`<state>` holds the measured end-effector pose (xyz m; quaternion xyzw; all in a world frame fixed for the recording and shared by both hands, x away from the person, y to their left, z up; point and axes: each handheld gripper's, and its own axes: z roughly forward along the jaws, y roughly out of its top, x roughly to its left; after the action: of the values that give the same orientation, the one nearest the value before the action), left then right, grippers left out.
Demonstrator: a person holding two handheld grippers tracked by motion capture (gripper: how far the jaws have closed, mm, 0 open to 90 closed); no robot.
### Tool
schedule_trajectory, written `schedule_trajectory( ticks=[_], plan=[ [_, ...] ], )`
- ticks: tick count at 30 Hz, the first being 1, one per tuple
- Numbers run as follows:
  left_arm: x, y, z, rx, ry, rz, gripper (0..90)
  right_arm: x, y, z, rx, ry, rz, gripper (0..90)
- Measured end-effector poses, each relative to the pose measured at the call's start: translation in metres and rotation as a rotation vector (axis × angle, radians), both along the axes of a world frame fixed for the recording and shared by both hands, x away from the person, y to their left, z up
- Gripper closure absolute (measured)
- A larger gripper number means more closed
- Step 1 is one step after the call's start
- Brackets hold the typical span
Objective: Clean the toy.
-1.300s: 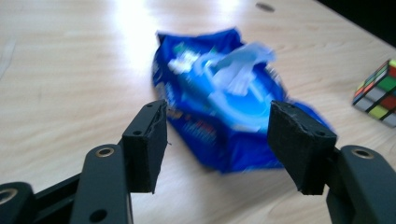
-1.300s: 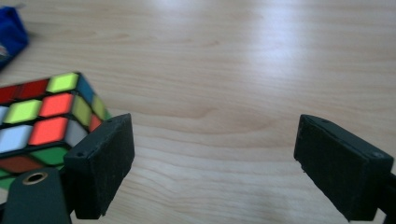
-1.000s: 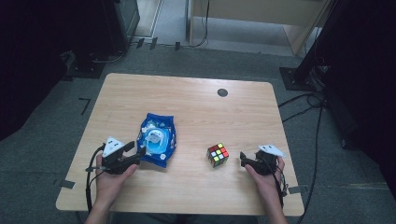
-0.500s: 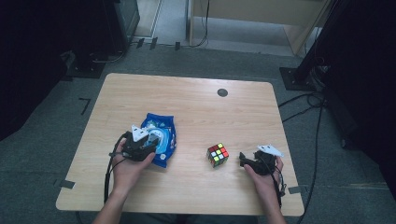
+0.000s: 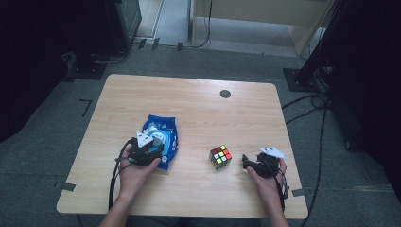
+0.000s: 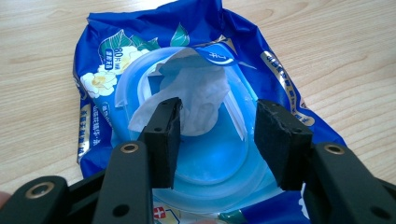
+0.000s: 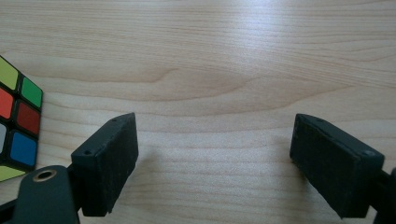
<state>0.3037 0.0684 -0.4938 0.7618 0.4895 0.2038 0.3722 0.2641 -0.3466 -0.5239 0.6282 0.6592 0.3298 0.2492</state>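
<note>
A blue pack of wet wipes [image 5: 161,135] lies on the wooden table [image 5: 198,109], its lid flipped up and a white wipe [image 6: 198,93] sticking out of the opening. My left gripper [image 5: 150,149] hovers over the near end of the pack [image 6: 140,60], open, its jaws either side of the wipe without closing on it. A Rubik's cube [image 5: 220,157] stands to the right of the pack. My right gripper [image 5: 246,162] rests near the table's front right, open and empty, with the cube [image 7: 16,121] at the left edge of its view.
A small dark round disc [image 5: 225,93] sits near the table's far edge. Cables [image 5: 307,101] run over the grey floor to the right, and dark stands are behind the table.
My left gripper has moved right and forward from the table's front left onto the near end of the wipes pack. The right gripper has stayed in place.
</note>
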Motion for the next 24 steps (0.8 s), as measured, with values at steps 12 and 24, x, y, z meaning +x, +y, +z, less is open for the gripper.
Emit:
schedule_trajectory(
  ticks=[12,24],
  plan=[
    [0.005,0.001,-0.006,-0.009,0.04,-0.024,60.5,-0.001,0.001,0.0,-0.007,-0.001,-0.009,16.0],
    [0.011,0.012,-0.005,-0.075,0.009,-0.045,90.0,-0.001,0.001,0.0,-0.01,-0.004,-0.005,16.0]
  ],
)
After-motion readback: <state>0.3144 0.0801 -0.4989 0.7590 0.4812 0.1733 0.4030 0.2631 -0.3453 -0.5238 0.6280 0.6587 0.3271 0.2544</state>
